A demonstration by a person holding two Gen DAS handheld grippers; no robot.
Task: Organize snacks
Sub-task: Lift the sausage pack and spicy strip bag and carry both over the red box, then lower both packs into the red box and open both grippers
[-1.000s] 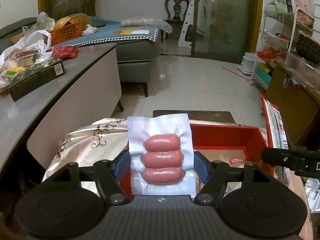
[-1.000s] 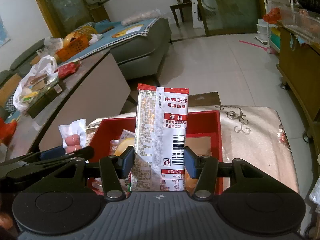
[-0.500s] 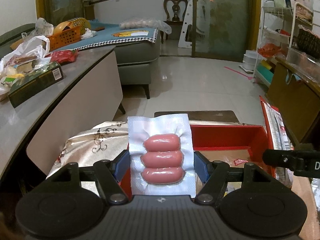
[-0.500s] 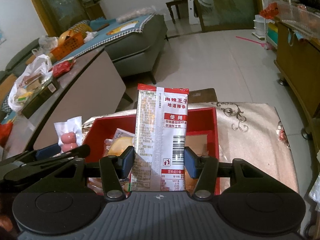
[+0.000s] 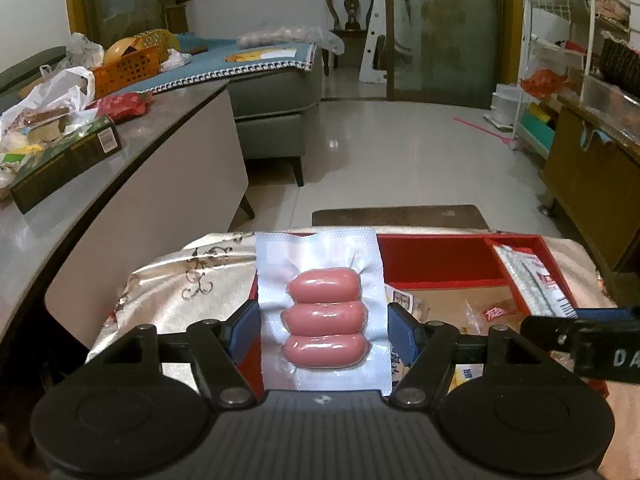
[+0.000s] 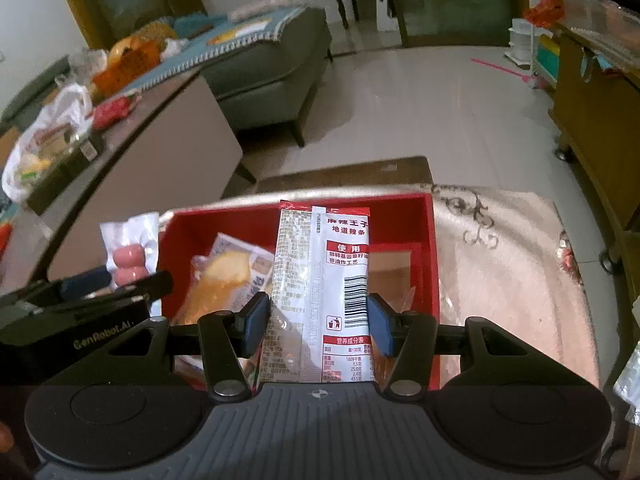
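- The left tool (image 5: pixel 323 326) is partly open, its blue pads clamped on the two side edges of a clear vacuum pack of three pink sausages (image 5: pixel 323 312), which stands upright between them.
- This sausage pack hangs over the left rim of the red box (image 5: pixel 434 257), with the box's wall showing right behind it.
- The right tool (image 6: pixel 316 322) is likewise part-way open and grips a tall white-and-red spicy strip packet (image 6: pixel 328 280) by its sides, barcode face toward the camera.
- That packet sits low over the red box's interior, its top edge level with the far wall; whether its lower end touches anything inside is hidden by the tool body.
- Inside the box lie a yellow cake in a clear wrapper (image 6: pixel 222 276) on the left and small loose packets near the bare cardboard floor.
- A red divider (image 5: pixel 448 282) splits off a far compartment in the box.
- The box rests on a tabletop covered by a shiny patterned cloth (image 6: pixel 500 248).
- From the left wrist view, the right tool's arm crosses the lower right, in front of the box's right side.
- A long grey counter (image 5: pixel 132 136) to the left carries a dark green carton (image 5: pixel 66 162), plastic bags and an orange basket (image 5: pixel 126 70).
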